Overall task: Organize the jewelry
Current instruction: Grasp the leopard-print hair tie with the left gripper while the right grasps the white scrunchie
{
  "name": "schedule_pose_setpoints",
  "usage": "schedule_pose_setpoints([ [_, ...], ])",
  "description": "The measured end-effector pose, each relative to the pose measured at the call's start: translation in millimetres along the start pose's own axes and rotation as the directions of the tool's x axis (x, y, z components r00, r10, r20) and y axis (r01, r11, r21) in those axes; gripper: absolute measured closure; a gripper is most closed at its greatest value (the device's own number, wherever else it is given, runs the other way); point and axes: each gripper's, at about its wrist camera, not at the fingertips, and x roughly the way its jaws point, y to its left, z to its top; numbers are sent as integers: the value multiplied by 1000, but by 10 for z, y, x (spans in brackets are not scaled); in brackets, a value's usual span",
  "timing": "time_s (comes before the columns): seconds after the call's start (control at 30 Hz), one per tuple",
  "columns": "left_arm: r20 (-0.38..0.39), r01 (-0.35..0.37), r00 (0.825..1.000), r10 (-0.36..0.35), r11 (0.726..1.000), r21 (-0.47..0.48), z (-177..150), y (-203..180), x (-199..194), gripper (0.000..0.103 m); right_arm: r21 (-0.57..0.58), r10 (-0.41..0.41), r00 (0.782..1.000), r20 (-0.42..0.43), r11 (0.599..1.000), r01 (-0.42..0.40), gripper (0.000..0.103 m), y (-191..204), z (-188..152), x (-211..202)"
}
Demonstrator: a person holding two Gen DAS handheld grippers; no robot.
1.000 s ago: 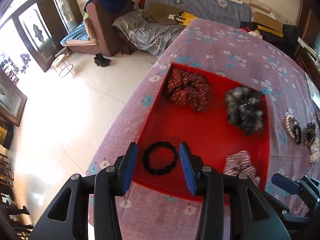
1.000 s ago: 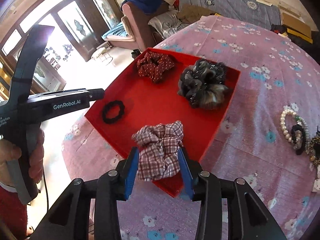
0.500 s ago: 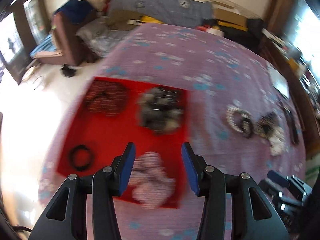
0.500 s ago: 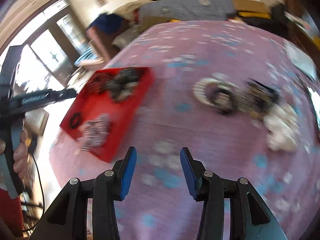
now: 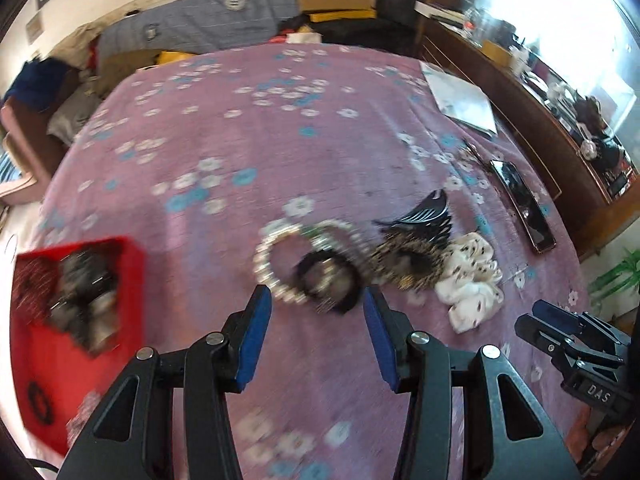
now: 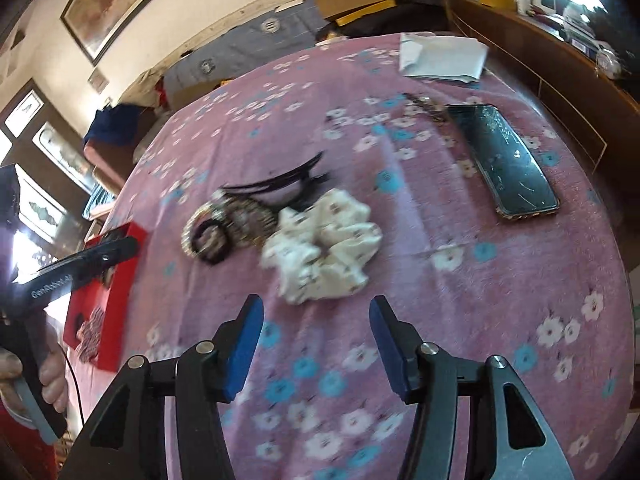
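On the purple flowered cloth lies a pile of hair accessories: a pearl bracelet (image 5: 276, 256), a black hair tie (image 5: 326, 276), a spotted brown scrunchie (image 5: 408, 264), a black claw clip (image 5: 428, 216) and a white printed scrunchie (image 5: 472, 284) (image 6: 320, 248). My left gripper (image 5: 316, 304) is open just short of the black hair tie, nothing between its pads. My right gripper (image 6: 316, 312) hangs just before the white scrunchie, its jaws opening and empty. The red tray (image 5: 132, 268) (image 6: 124, 280) sits at the left with several scrunchies in it.
A phone (image 6: 504, 160) (image 5: 524, 208) lies on the cloth at the right, white papers (image 6: 440, 56) beyond it. A wooden sideboard (image 5: 540, 120) runs along the right edge. A hand (image 6: 28, 364) holds the left gripper's handle at far left.
Both grippers swung right from the red tray to the pile of accessories. The right gripper let go of the checked scrunchie, which now lies in the tray, and its jaws widened.
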Motion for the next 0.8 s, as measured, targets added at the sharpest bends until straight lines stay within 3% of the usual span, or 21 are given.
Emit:
schedule_pose_setpoints([
  [0.23,-52,84,995,-83,996,11,189,-202,508,57,41,32,999,-10,999,-32,44,-139,190,228],
  [0.53,-84,131,988,-129,991,17,240,-329,775,58,90,65,997,-34,994,-61,44,-258,270,487],
  [0.57,-92,141,986,-139,990,20,241,-356,794,60,96,69,997,-36,993,-66,44,-267,272,507],
  [0.63,-111,162,981,-158,987,20,237,-406,830,88,103,80,996,-40,992,-76,44,-283,284,548],
  [0.73,-130,184,975,-182,983,4,220,-451,848,97,96,94,994,-53,991,-88,78,-254,270,578],
  [0.8,-124,181,976,-179,984,3,209,-473,806,98,93,101,994,-52,991,-96,86,-242,264,570],
])
